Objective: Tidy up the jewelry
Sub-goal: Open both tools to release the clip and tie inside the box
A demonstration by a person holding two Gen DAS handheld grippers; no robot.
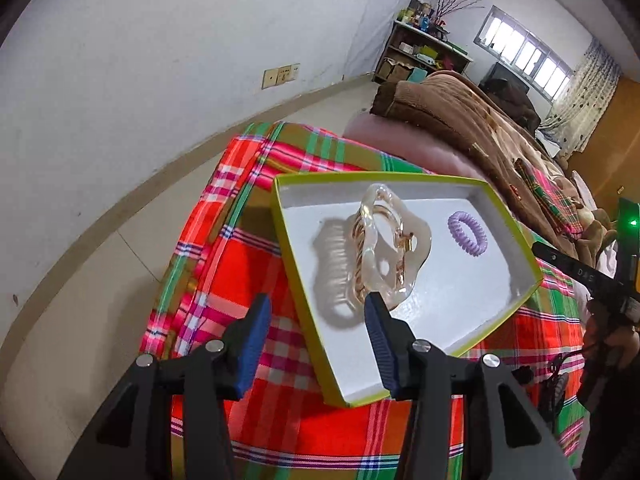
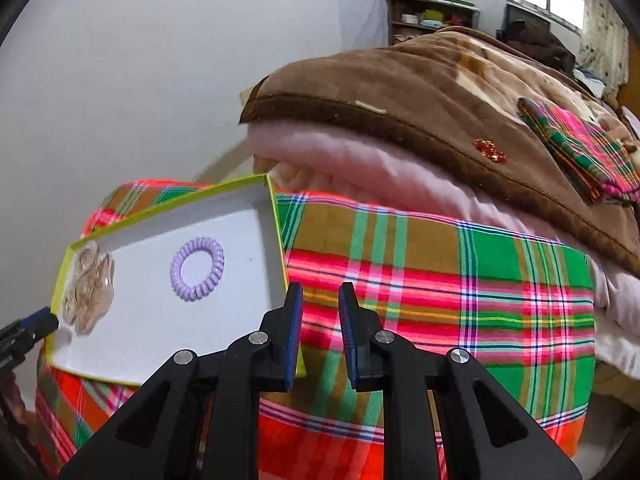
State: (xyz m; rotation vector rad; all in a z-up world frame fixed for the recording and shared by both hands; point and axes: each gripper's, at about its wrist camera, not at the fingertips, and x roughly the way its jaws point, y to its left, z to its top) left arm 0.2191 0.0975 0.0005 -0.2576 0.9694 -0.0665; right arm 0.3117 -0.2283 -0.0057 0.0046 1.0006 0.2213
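A shallow white box with a lime-green rim lies on a bright plaid cloth. Inside it rest a clear amber hair claw clip and a purple spiral hair tie. My left gripper stands open over the box's near left edge, nothing between its fingers; the clip lies just past its right fingertip. My right gripper hovers beside the box's right corner over the cloth, its jaws a narrow gap apart and empty. A small orange jewelled piece sits on the brown blanket.
A folded brown blanket over pink bedding rises behind the cloth. A plaid pouch lies on the blanket at the right. A white wall stands at the left, with shelves and a window far back.
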